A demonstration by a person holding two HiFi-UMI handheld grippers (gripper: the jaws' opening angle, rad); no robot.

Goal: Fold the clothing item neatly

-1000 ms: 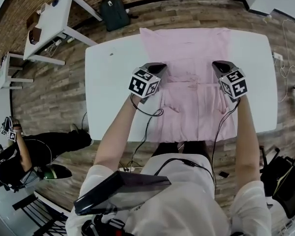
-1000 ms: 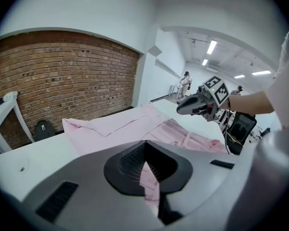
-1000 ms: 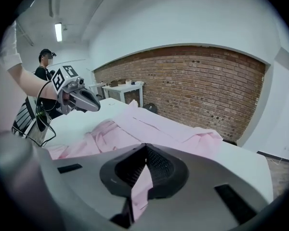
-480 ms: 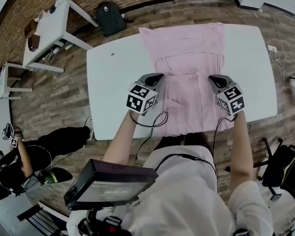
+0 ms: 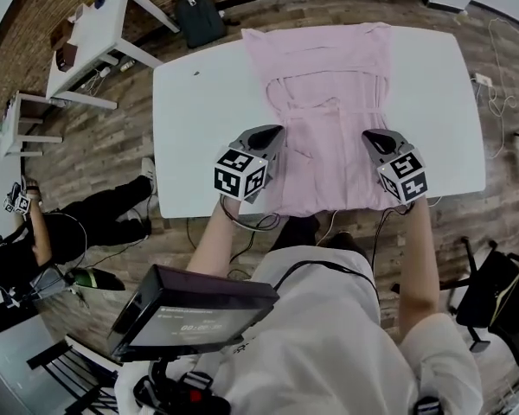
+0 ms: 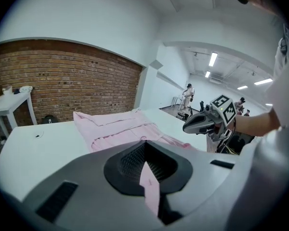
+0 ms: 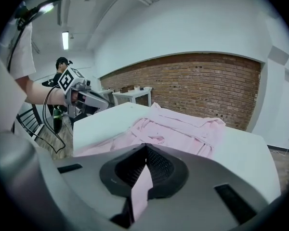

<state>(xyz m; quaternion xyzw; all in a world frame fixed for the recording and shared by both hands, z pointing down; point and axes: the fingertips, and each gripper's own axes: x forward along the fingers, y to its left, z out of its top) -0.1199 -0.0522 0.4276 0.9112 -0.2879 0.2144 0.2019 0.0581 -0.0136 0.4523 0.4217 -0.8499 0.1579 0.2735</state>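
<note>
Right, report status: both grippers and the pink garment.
Left gripper shut on near edge of pink fabric garment. Right gripper shut on it too. Garment spread along white table. Nothing blocking fold.

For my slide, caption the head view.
The left gripper and right gripper hold a pink garment on a white table.

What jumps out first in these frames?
A pale pink cloth garment spread down the middle of the white table dominates the head view. The left gripper and right gripper are each shut on a pinch of that fabric towards its near end, one at each side.
</note>
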